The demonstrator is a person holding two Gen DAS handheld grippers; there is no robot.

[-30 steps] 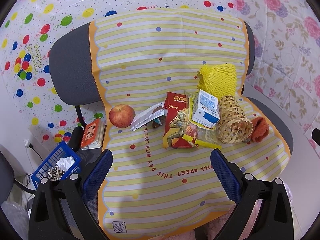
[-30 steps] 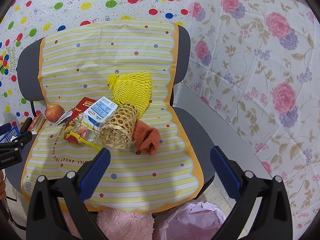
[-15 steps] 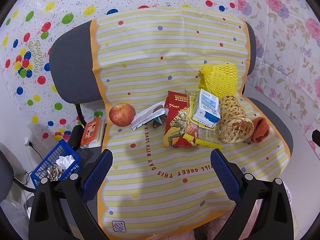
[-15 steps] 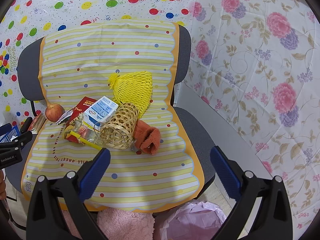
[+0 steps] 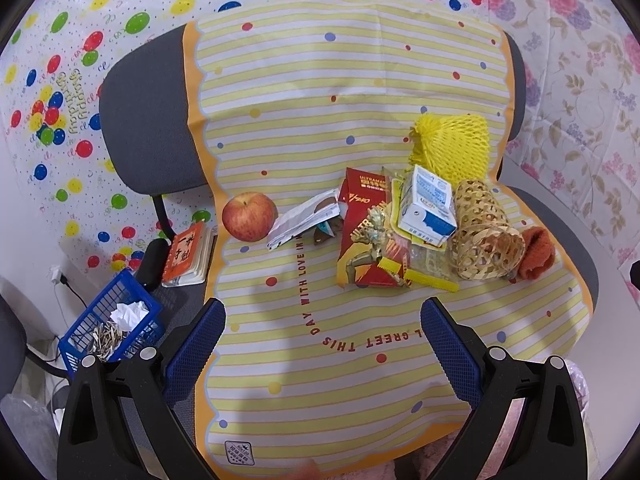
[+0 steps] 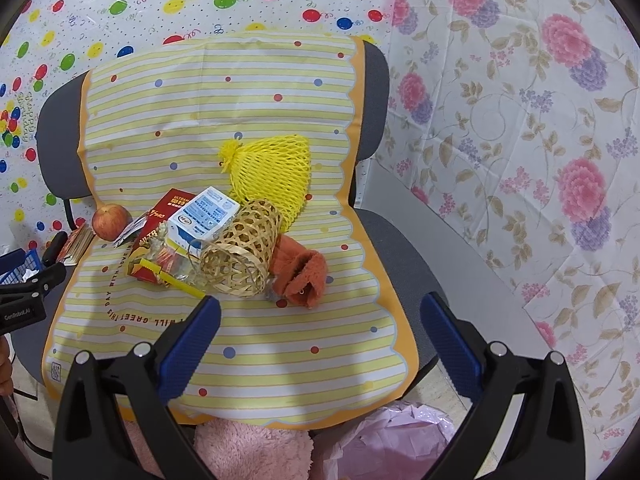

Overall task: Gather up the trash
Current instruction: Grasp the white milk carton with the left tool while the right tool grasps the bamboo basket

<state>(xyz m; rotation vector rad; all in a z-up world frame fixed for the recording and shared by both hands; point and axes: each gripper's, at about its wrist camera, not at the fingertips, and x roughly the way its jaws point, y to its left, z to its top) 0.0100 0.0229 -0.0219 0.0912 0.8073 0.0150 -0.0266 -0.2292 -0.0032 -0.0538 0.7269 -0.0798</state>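
Both claws (left claw (image 5: 322, 320), right claw (image 6: 320, 316)) hover spread above chair (image 6: 404, 240).

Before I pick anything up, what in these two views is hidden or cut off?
- Clear packet, left wrist view: mostly under the milk carton; contents unreadable.
- Small dark item, left wrist view: tucked under the white wrapper; cannot identify.
- Pink bag, right wrist view: cut off by the bottom edge and the right gripper.
- Blue basket, left wrist view: partly behind the left gripper.
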